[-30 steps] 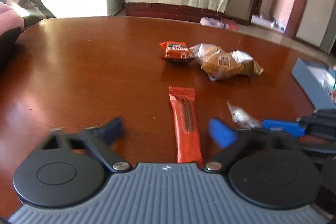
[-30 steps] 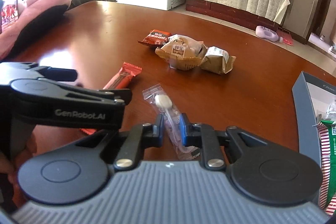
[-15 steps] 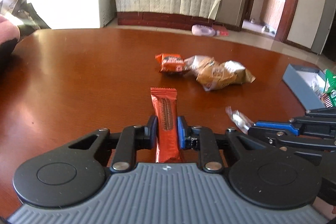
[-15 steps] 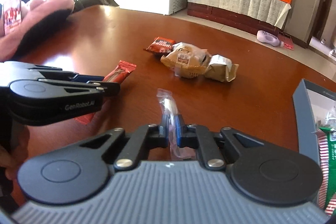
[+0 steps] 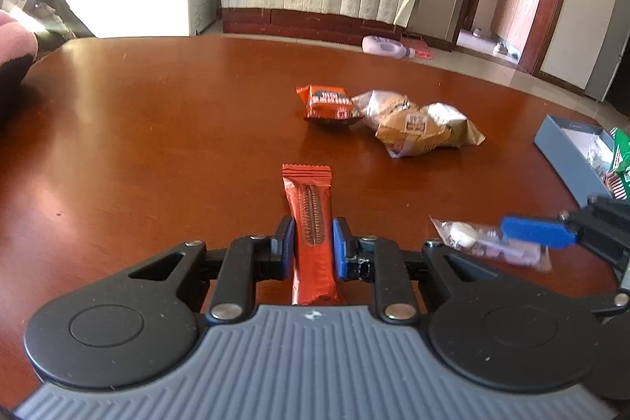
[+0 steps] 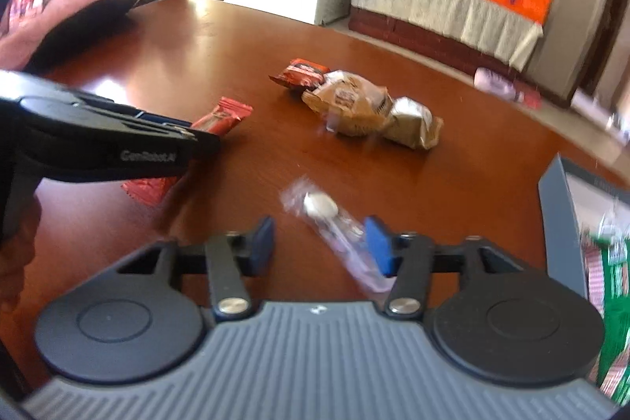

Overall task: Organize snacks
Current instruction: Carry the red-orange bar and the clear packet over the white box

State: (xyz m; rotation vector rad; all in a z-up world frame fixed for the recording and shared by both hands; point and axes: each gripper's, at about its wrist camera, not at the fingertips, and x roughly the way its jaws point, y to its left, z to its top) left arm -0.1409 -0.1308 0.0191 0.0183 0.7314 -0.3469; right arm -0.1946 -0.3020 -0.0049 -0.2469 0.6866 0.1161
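The left half of the table (image 5: 118,144) lies bare up to its far edge, so a gripper can pass there. In the middle, a cluster of snack packets (image 5: 390,121) blocks the way. At the right edge stands a grey box (image 5: 567,152), and a pink cloth (image 6: 78,2) lies at the far left edge.

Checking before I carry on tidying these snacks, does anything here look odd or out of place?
One thing: the clear packet lies askew between the right gripper's opening jaws, leaning on one pad, no longer clamped. The left gripper holds the orange bar straight.
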